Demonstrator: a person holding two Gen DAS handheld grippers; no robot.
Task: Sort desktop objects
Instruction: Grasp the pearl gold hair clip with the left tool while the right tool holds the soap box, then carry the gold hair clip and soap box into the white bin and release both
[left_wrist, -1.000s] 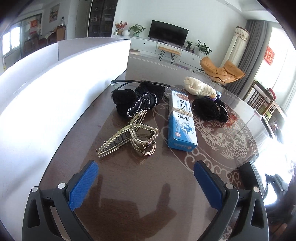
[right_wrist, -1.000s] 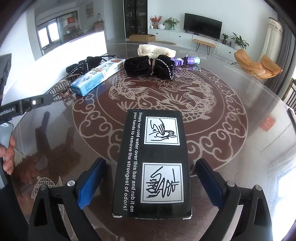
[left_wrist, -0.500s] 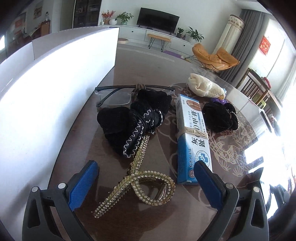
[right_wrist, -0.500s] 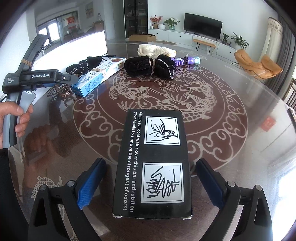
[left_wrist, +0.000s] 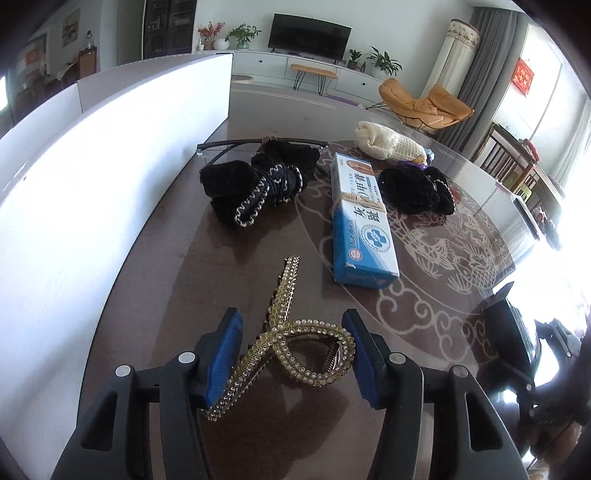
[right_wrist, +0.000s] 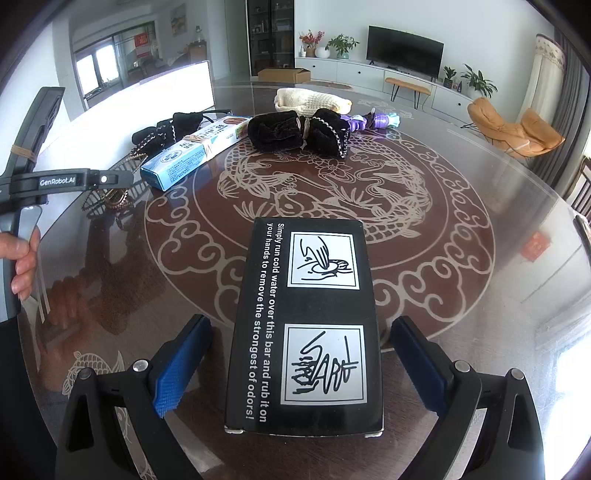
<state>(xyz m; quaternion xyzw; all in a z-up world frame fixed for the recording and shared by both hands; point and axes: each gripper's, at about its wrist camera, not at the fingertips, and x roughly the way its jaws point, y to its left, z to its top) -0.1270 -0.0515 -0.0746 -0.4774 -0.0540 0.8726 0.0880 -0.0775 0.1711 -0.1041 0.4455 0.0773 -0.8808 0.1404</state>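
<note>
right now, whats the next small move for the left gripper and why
Probably finish closing on the hair clip. The left gripper has the clip between its blue pads and its jaws are closing; the clip's sides sit right at the pads but do not look squeezed. Lifting before it is pinched could let it slip.

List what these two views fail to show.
- Glasses: left wrist view, lenses hidden behind the black bow.
- Purple item: right wrist view, partly behind another black bow, too small to identify.
- Hair clip: right wrist view, mostly covered by the left tool.
- Black box: contents unseen.
</note>
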